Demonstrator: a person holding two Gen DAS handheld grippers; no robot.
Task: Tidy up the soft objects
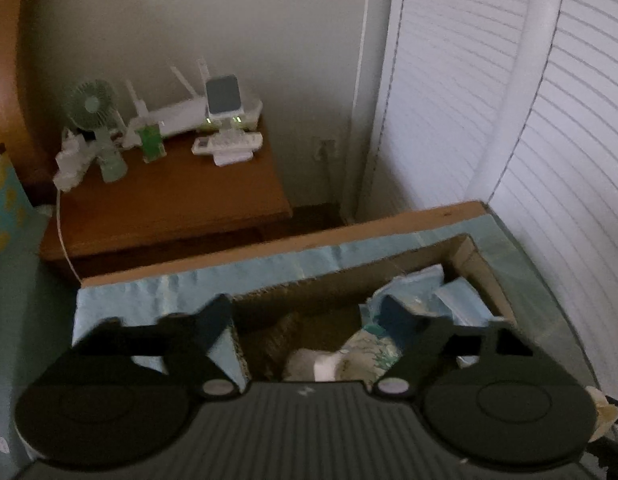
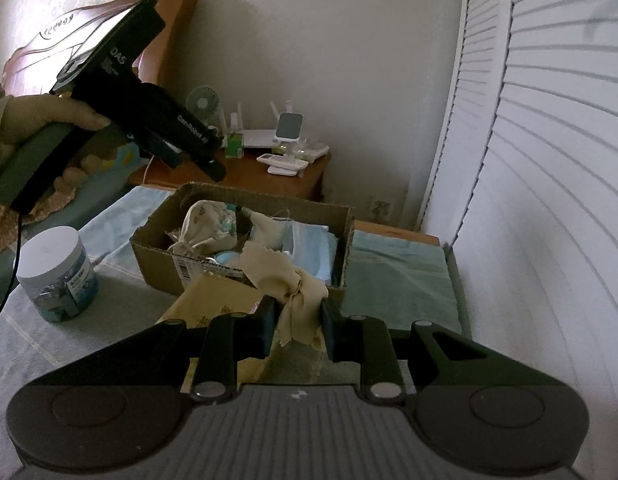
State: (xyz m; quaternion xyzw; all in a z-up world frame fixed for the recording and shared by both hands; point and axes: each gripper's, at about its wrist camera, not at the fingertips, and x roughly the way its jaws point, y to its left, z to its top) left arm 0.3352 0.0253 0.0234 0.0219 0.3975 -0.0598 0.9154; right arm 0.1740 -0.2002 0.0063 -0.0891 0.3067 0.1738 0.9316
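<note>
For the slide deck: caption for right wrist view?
Right gripper pinches a cream cloth at the cardboard box.

Rough corrugated cardboard box (image 2: 245, 268), soft matt cream cloth (image 2: 297, 304), glossy wooden nightstand (image 1: 169, 200).

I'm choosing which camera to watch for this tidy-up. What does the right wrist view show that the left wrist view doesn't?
Only the right wrist view shows the right gripper shut on a cream cloth and a white-lidded jar on the bed. Only the left wrist view shows the left gripper from behind, open over the box. Both show the cardboard box of folded cloths, the nightstand with its small fan, and the louvered doors.
</note>
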